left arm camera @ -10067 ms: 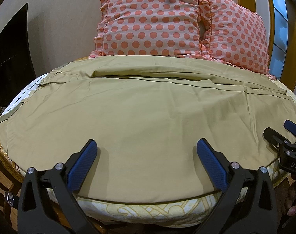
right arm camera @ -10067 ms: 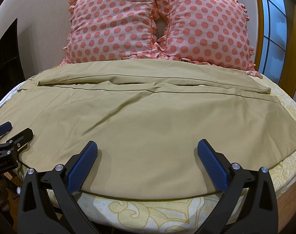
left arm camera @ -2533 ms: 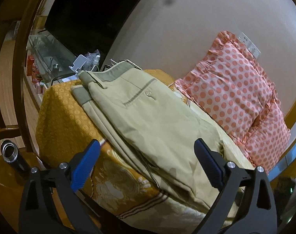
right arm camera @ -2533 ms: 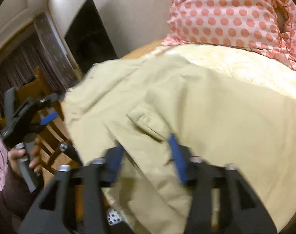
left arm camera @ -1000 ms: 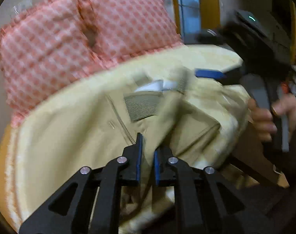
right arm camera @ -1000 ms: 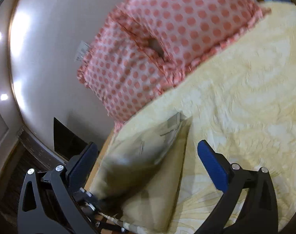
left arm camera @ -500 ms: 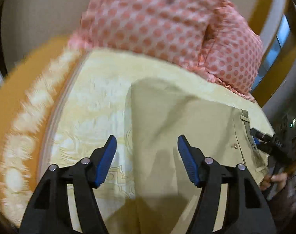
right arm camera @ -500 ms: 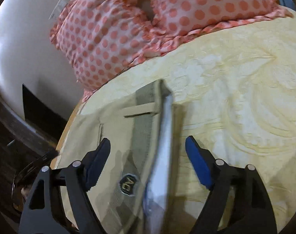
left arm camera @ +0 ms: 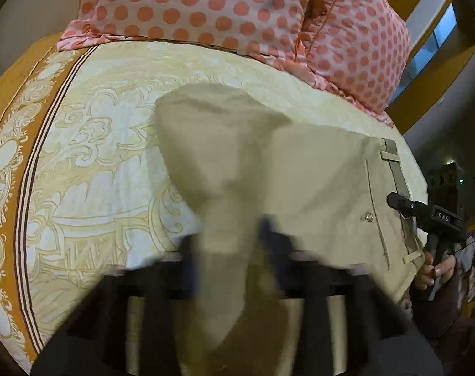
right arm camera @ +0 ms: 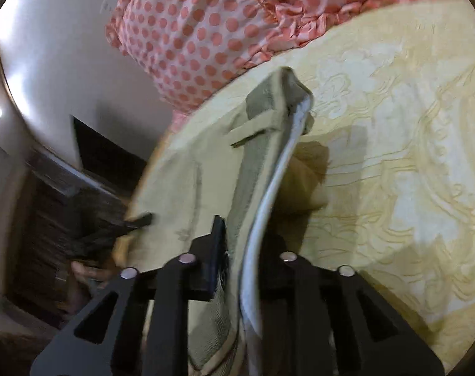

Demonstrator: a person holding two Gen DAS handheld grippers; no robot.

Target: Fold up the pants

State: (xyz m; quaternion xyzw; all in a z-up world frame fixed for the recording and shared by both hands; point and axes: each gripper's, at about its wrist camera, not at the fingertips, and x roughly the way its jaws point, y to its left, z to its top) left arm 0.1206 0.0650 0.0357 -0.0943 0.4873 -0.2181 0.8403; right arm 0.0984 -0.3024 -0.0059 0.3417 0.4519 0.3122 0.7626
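Observation:
The khaki pants (left arm camera: 315,172) lie folded on the bed, waistband (left arm camera: 397,169) to the right. My left gripper (left arm camera: 228,241) is blurred and shut on a raised fold of the pants' left edge. My right gripper (right arm camera: 237,244) is shut on the waistband (right arm camera: 256,163), which stands up on edge between the jaws. The right gripper also shows in the left wrist view (left arm camera: 425,213) at the waistband, and the left gripper shows in the right wrist view (right arm camera: 127,225) at the pants' far edge.
Two pink polka-dot pillows (left arm camera: 225,9) rest against the wall at the head of the bed. The yellow patterned bedspread (left arm camera: 90,163) has an orange border at the left edge. A dark cabinet (right arm camera: 80,172) stands beside the bed.
Both grippers were open half a second ago and have closed on the pants. The left one now lifts the fold edge; the right one grips the waistband.

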